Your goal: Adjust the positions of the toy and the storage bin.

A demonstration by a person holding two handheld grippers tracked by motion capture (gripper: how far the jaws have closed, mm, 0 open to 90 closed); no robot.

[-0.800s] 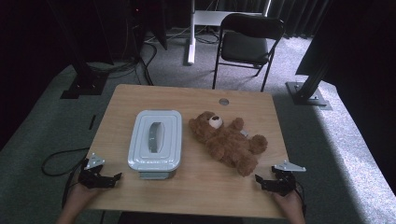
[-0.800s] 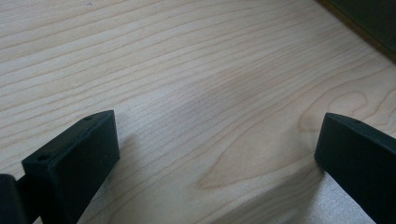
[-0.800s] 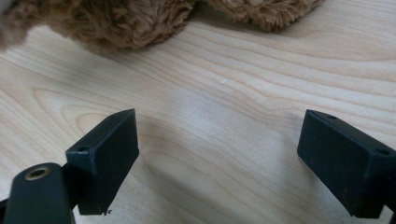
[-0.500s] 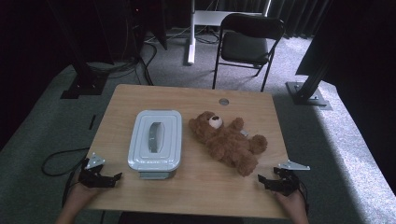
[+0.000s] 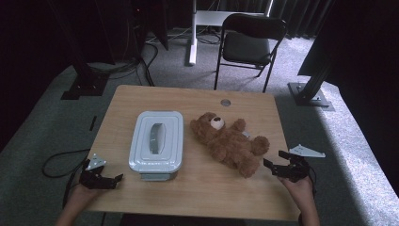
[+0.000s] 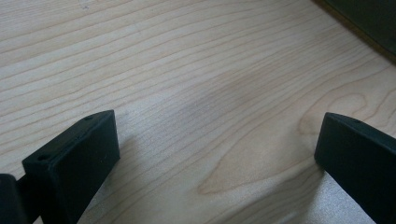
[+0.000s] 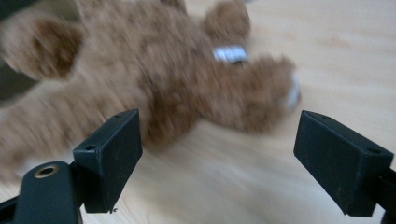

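A brown teddy bear lies on its back on the wooden table, right of centre. A pale grey lidded box stands to its left. My right gripper hovers open at the table's right edge, just beside the bear's leg. In the right gripper view the blurred teddy bear lies a little ahead of the open right gripper, with nothing between the jaws. My left gripper rests open near the front left corner, left of the box. In its own view the left gripper stands over bare wood.
A small round grommet sits near the table's far edge. A black folding chair stands on the carpet behind the table. Dark stand bases flank the table. Bare wood lies in front of the box and the bear.
My right gripper has moved a little away from the table's near edge, closer to the bear's leg. The left gripper, the box and the bear have kept still.
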